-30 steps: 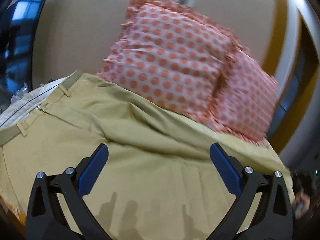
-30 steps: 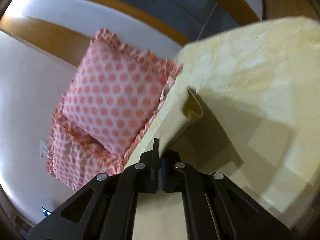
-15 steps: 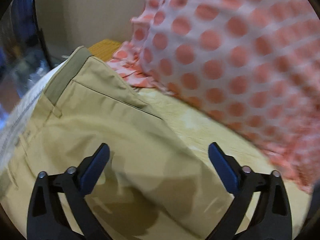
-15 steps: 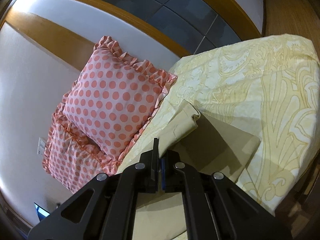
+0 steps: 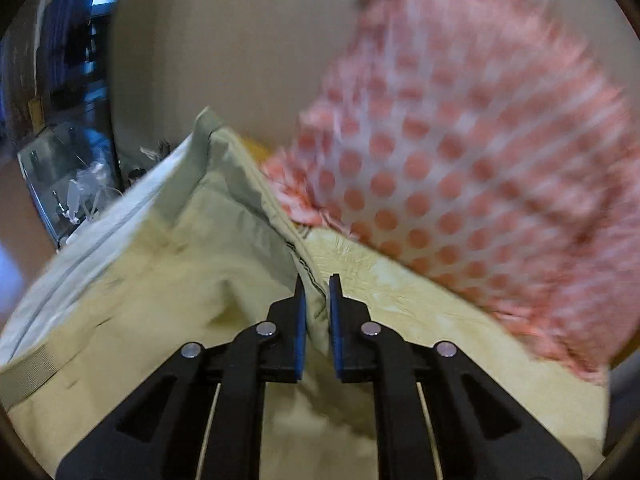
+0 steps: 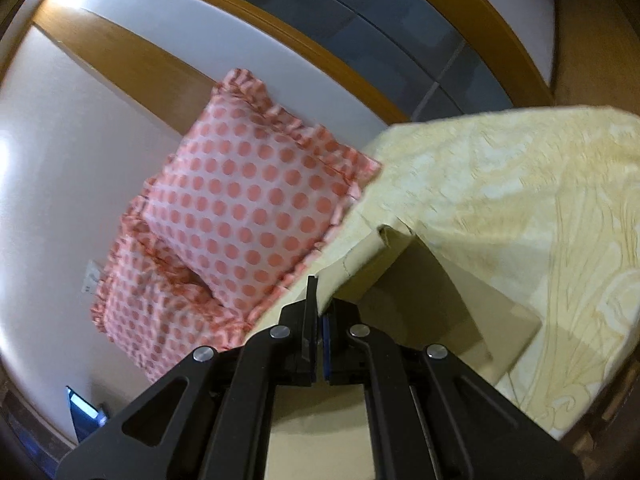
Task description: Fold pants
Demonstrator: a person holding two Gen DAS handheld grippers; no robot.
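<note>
While both grippers are pinching the soft khaki cotton pants (image 5: pixel 168 264), left gripper (image 5: pixel 316 292) at a seam edge, right gripper (image 6: pixel 320 300) at a hem, the limp cloth is likely sagging between holds.

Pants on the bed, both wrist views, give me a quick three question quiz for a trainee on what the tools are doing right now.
1. True or false: the left tool is closed on an edge of the khaki pants.
2. Multiple choice: in the right wrist view, what does the right tool grip? A) the polka-dot pillow B) the pants C) nothing
3. Fill in: the pillow leaning on the wall has a pattern of ____ dots on white.

Key
1. True: cloth sits pinched between its blue pads.
2. B: the fabric rises from its closed fingers, lifted off the yellow bedspread.
3. Coral-red.
</note>
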